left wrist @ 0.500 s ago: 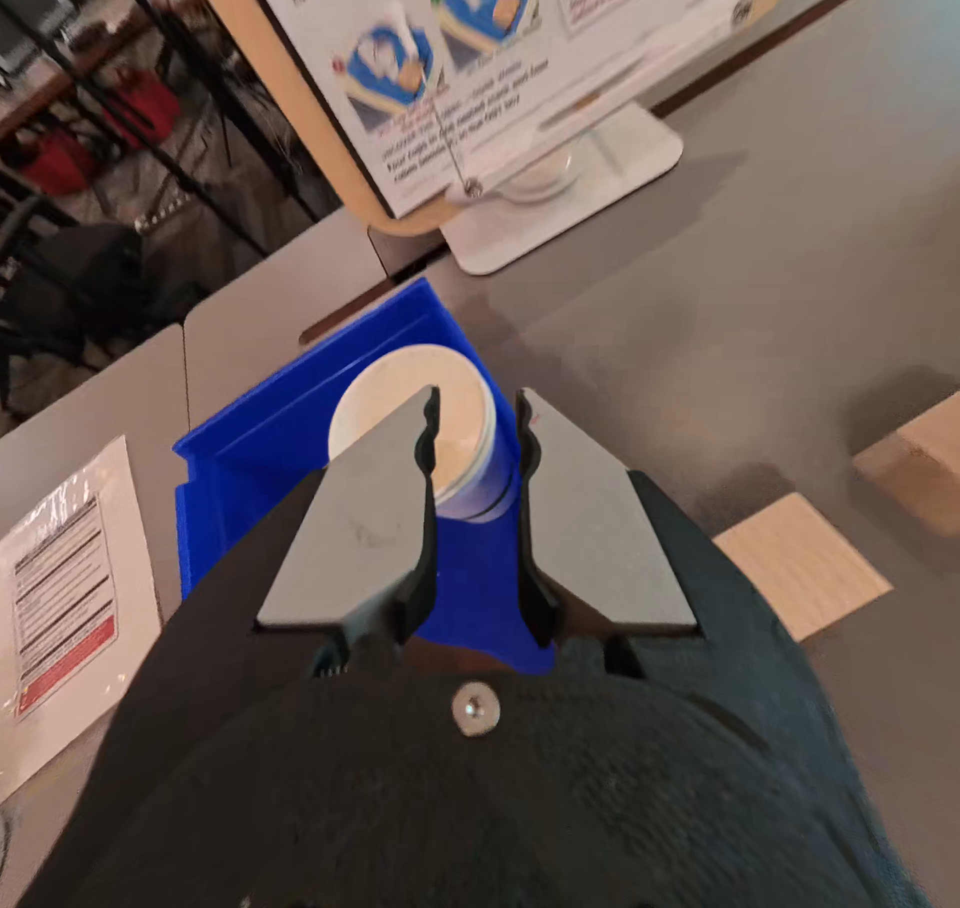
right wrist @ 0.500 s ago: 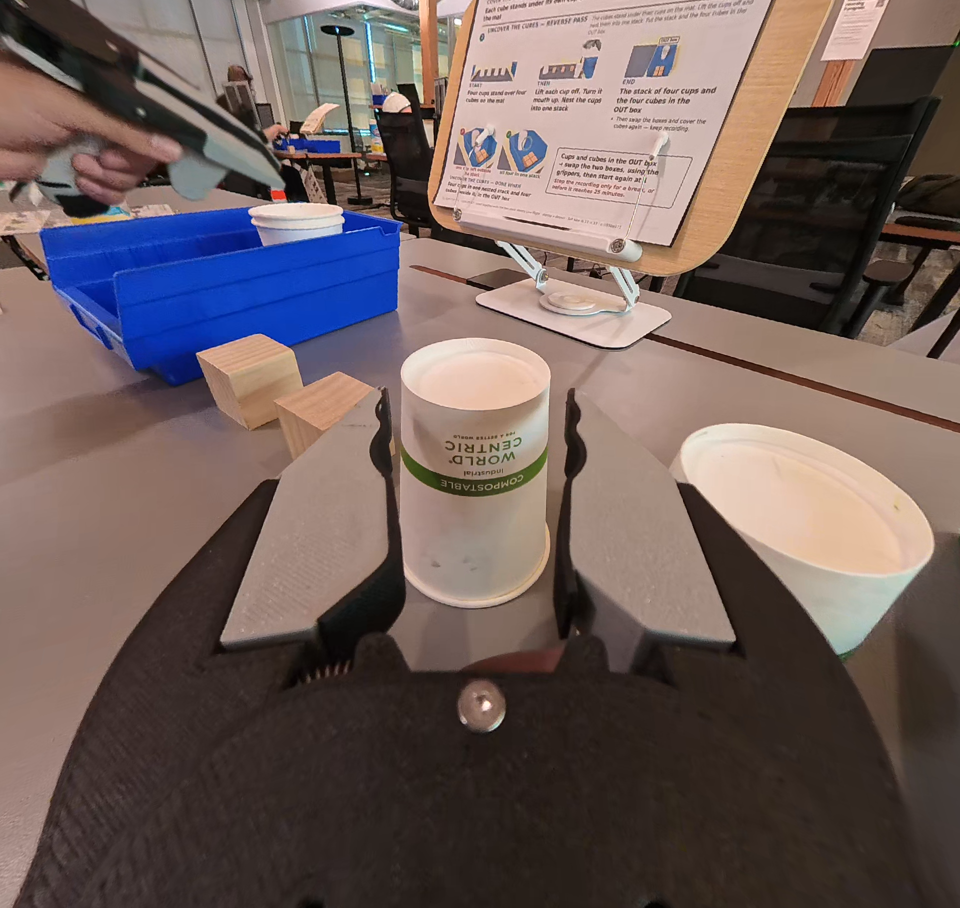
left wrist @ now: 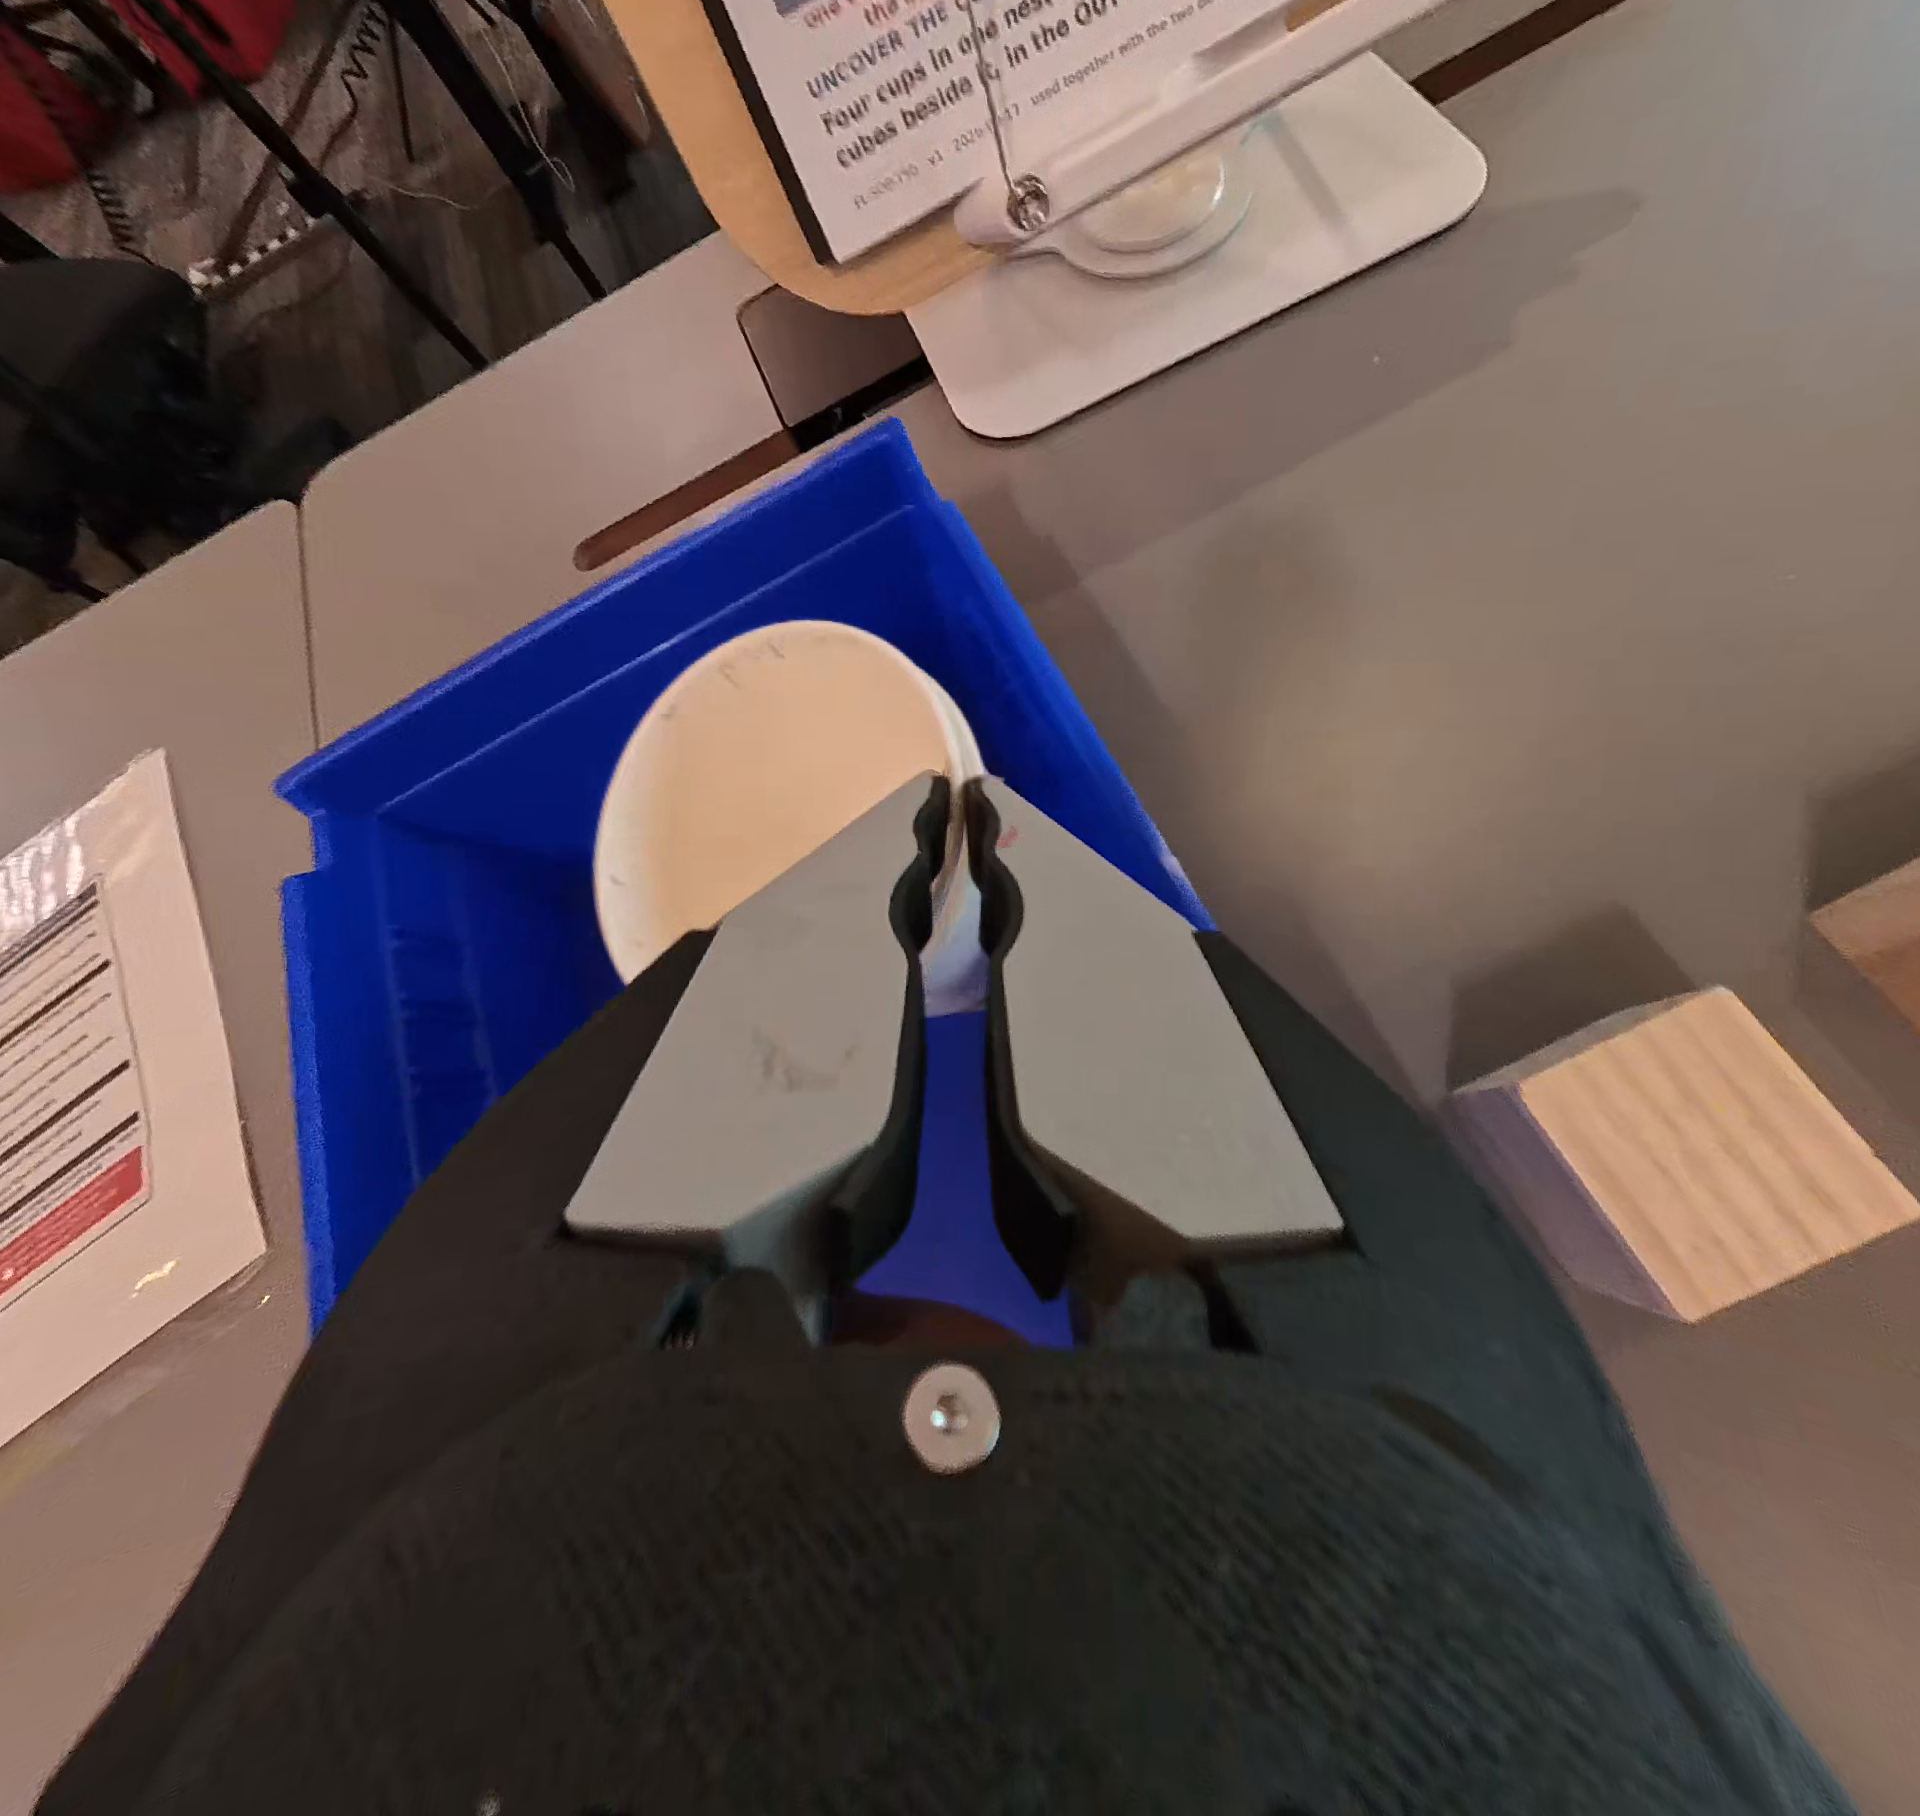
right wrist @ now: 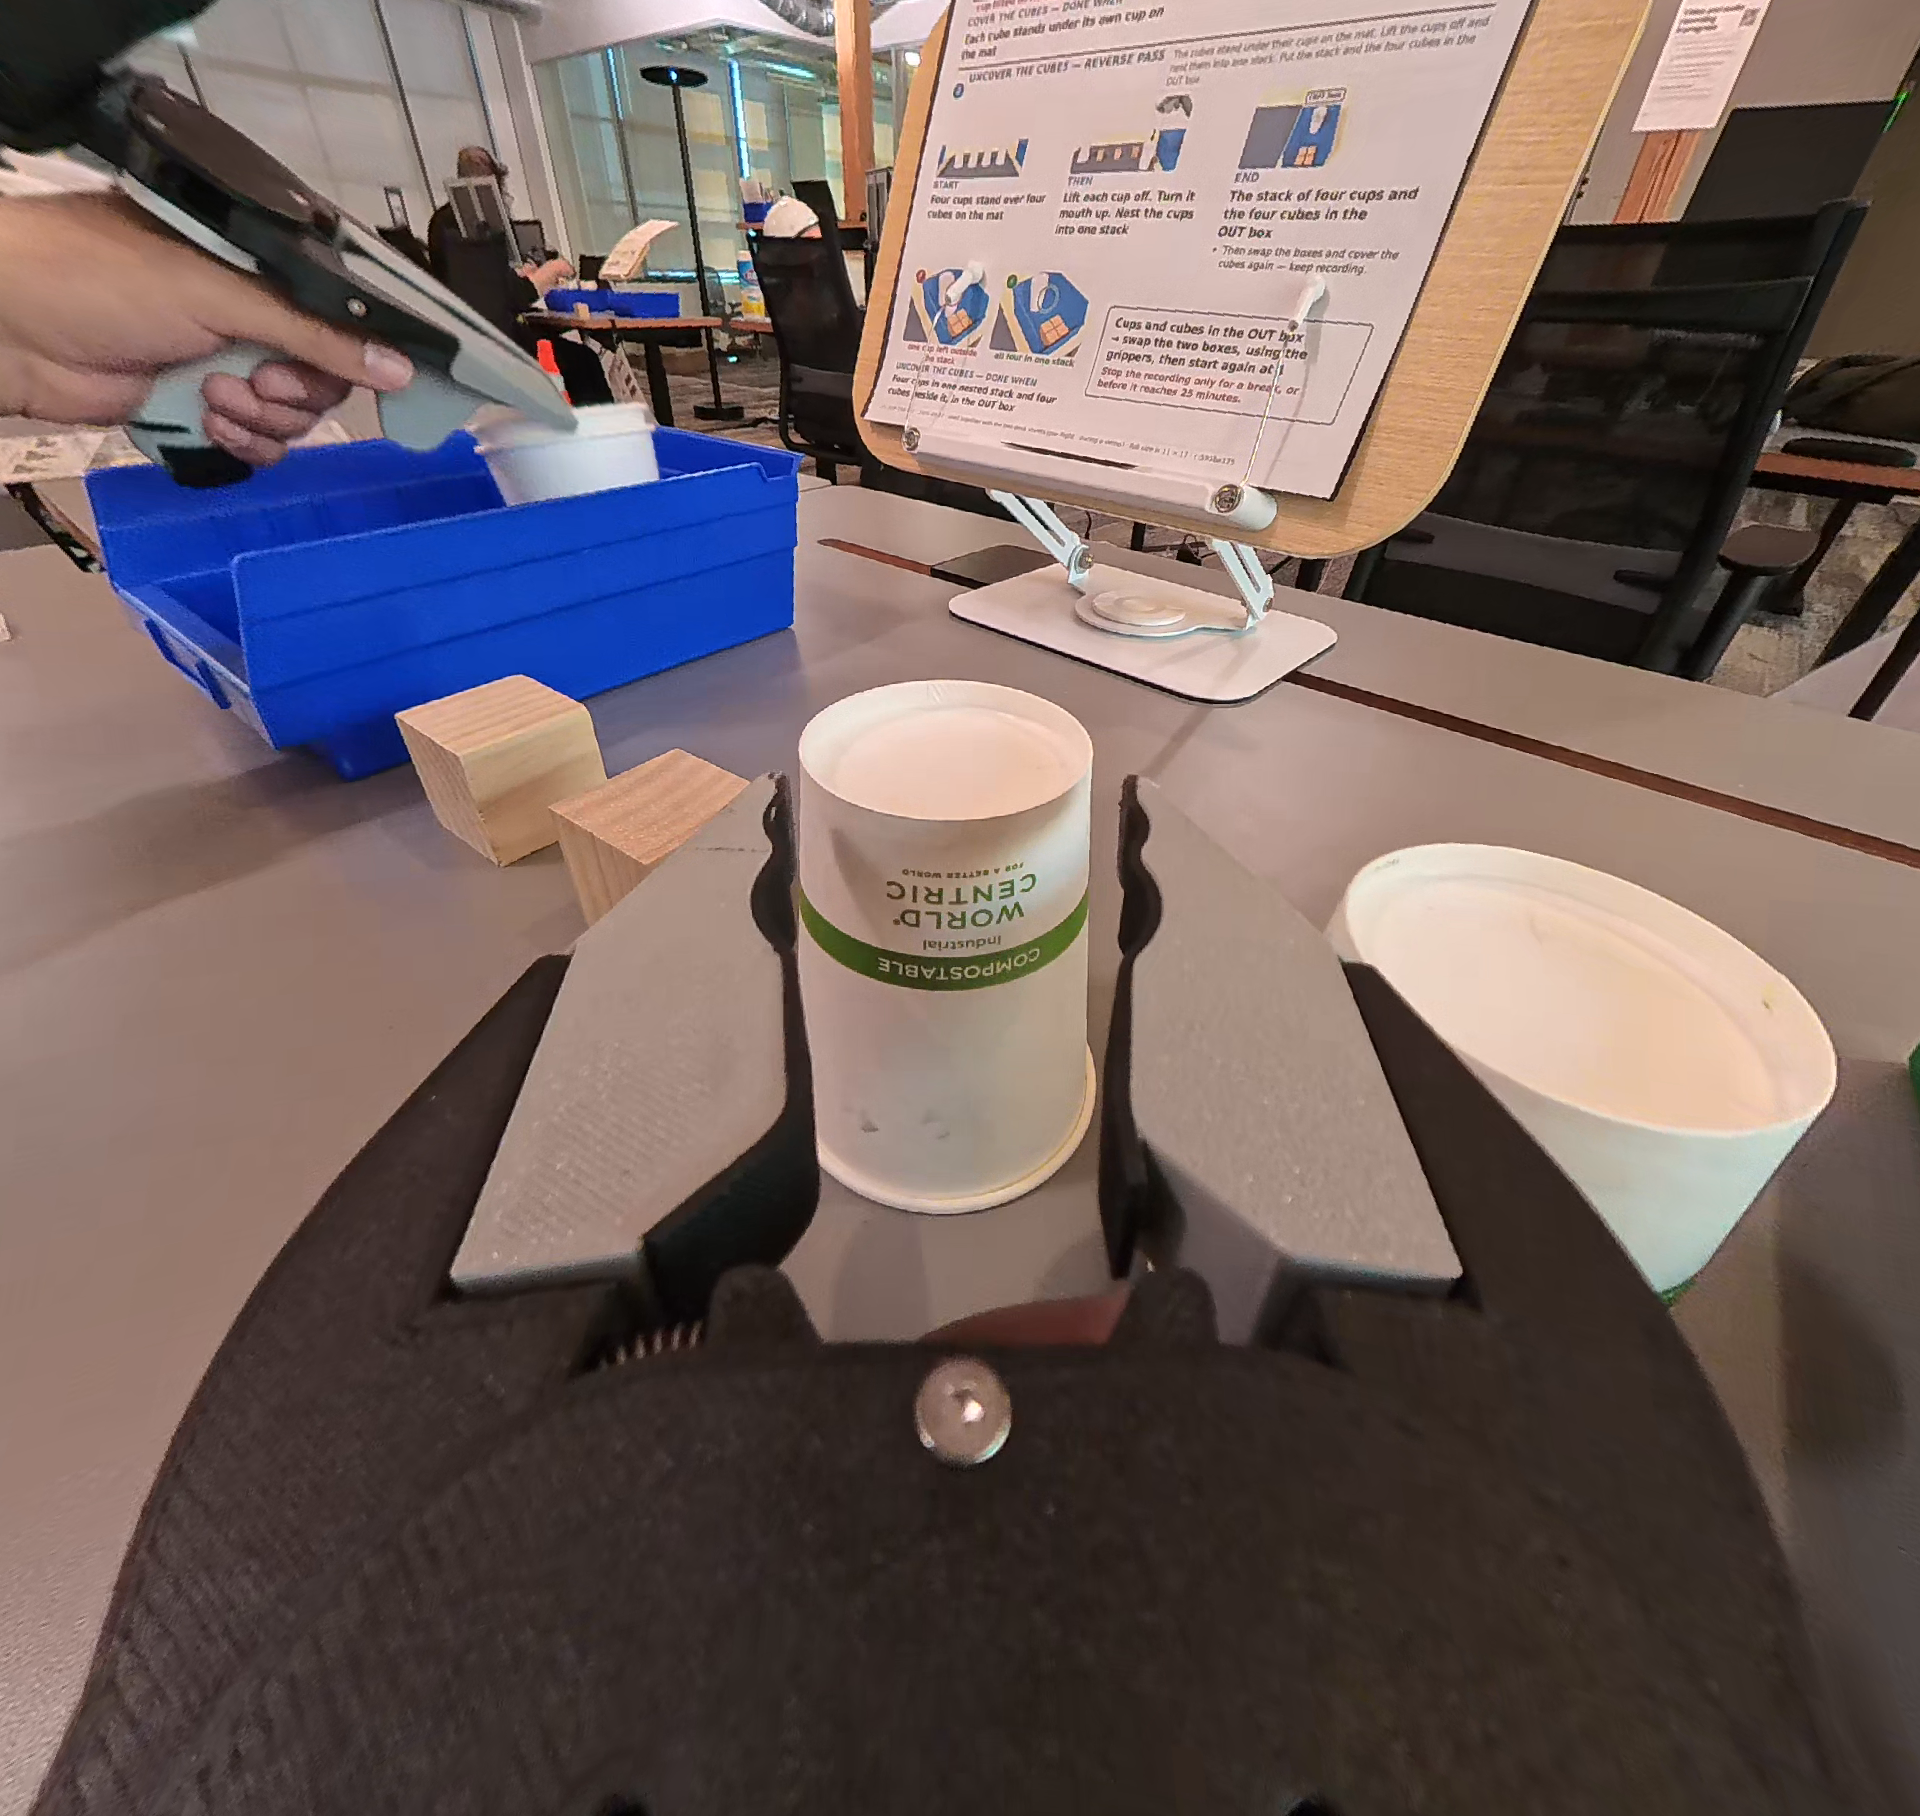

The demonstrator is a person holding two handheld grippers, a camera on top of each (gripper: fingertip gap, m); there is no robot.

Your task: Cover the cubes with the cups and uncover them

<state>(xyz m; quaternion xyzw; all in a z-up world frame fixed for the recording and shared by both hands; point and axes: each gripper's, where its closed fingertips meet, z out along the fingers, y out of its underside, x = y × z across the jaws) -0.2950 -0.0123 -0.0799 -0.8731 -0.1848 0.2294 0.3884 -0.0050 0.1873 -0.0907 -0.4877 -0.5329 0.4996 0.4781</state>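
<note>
The covering is about half done, I judge: two upside-down cups [right wrist: 945, 935] [right wrist: 1590, 1039] stand on the grey table [right wrist: 208, 1039], while two wooden cubes [right wrist: 499, 758] [right wrist: 634, 821] lie bare at 10 o'clock from the nearer cup. The right gripper [right wrist: 945, 831] is open around that cup, and its fingers have narrowed since the earlier frame. The left gripper [left wrist: 958, 810], open half a second ago, now pinches the rim of the cup [left wrist: 769, 779] in the blue bin [left wrist: 447, 831].

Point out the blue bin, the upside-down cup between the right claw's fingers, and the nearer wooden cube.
Blue bin [right wrist: 499, 592], right wrist view, front wall.
Upside-down cup [right wrist: 940, 1039], right wrist view, side wall.
Nearer wooden cube [right wrist: 634, 810], right wrist view, top face.
</note>
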